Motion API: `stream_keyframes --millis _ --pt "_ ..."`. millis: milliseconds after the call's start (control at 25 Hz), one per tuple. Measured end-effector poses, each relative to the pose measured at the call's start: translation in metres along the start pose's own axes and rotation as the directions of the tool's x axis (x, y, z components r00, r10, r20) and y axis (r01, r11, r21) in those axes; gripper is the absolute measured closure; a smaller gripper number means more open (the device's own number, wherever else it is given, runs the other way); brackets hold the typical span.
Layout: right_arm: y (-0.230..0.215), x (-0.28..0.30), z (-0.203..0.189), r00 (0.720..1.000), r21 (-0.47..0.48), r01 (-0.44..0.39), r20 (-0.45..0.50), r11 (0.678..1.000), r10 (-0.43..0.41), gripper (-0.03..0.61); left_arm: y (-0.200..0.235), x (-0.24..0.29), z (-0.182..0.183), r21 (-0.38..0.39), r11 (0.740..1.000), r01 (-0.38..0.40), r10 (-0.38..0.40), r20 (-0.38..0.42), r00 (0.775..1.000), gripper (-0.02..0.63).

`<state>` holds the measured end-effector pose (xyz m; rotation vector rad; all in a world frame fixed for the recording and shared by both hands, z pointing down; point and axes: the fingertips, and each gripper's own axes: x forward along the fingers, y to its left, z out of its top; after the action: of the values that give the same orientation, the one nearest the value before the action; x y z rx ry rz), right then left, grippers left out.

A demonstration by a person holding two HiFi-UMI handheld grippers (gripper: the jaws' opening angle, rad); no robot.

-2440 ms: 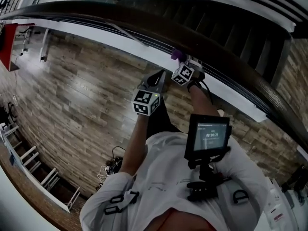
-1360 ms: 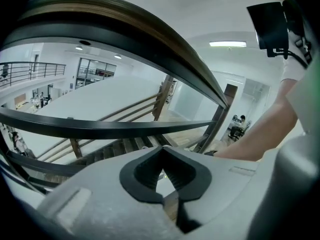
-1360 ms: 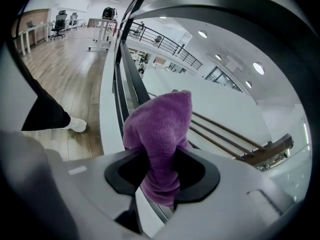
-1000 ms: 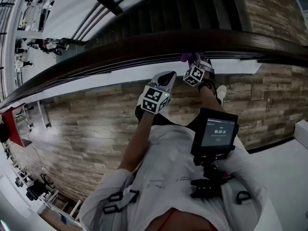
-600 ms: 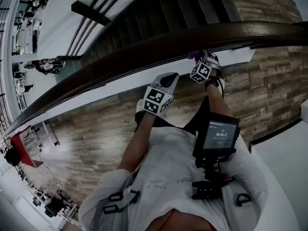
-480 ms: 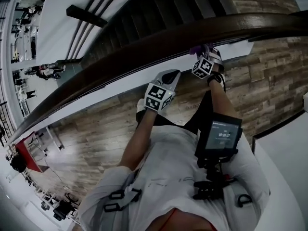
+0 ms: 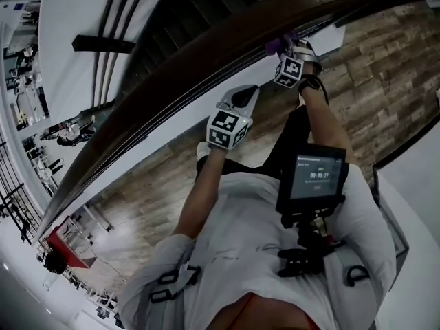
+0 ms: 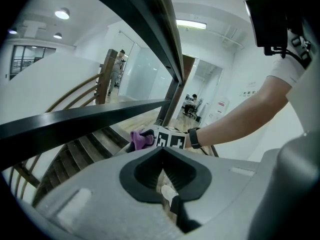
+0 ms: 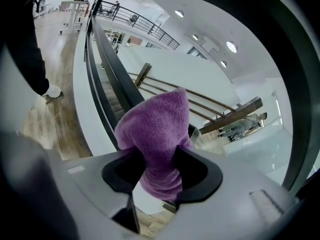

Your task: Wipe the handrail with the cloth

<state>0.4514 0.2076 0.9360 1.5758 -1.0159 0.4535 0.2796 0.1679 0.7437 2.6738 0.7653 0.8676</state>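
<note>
Cloth (image 9: 157, 129) clamped in right gripper (image 9: 159, 166), at handrail (image 7: 206, 50).

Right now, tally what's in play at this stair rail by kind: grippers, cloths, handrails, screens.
Grippers: 2, the left gripper with jaws shut on nothing, the right gripper with jaws shut on the cloth
Cloths: 1, the purple cloth
Handrails: 1, the dark wooden handrail
Screens: 1, the screen on the person's chest
Total: 5
</note>
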Motion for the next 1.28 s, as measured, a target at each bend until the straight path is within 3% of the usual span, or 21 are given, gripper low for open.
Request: stream_keyframes --millis 320,640,880,1040,1120,1200,1280 --pt "-0.031 -0.002 -0.03 0.997 0.039 0.049 -0.066 0.998 -0.047 0.39 -0.002 0.009 0.011 0.025 0.999 0.045 -0.045 0.0 0.999 0.614" --pt "-0.062 -0.007 -0.048 0.995 -0.01 0.066 -0.081 0.998 -0.067 0.37 -0.006 0.013 0.026 0.009 0.998 0.069 -0.069 0.045 0.997 0.614" --pt "-0.096 0.01 -0.14 0.99 0.042 0.067 -0.126 0.997 -0.062 0.37 -0.034 0.083 0.044 -0.026 0.999 0.034 -0.033 0.064 0.997 0.614" --pt "-0.103 0.017 -0.167 0.993 -0.022 0.036 -0.115 0.999 -0.038 0.385 -0.045 0.103 0.057 -0.071 0.997 -0.043 0.05 0.088 0.995 0.614" --pt "-0.1 0.011 -0.167 0.996 0.04 0.0 -0.087 0.999 0.004 0.391 -0.046 0.103 0.064 -0.088 0.991 -0.101 0.11 0.098 0.989 0.614" --pt "-0.108 0.002 -0.163 0.996 0.216 -0.06 -0.044 0.975 0.071 0.423 -0.044 0.098 0.08 -0.11 0.979 -0.169 0.183 0.125 0.975 0.614" --pt "-0.12 -0.013 -0.152 0.988 0.443 -0.152 0.04 0.883 0.15 0.456 -0.042 0.089 0.099 -0.153 0.96 -0.234 0.258 0.159 0.953 0.614"
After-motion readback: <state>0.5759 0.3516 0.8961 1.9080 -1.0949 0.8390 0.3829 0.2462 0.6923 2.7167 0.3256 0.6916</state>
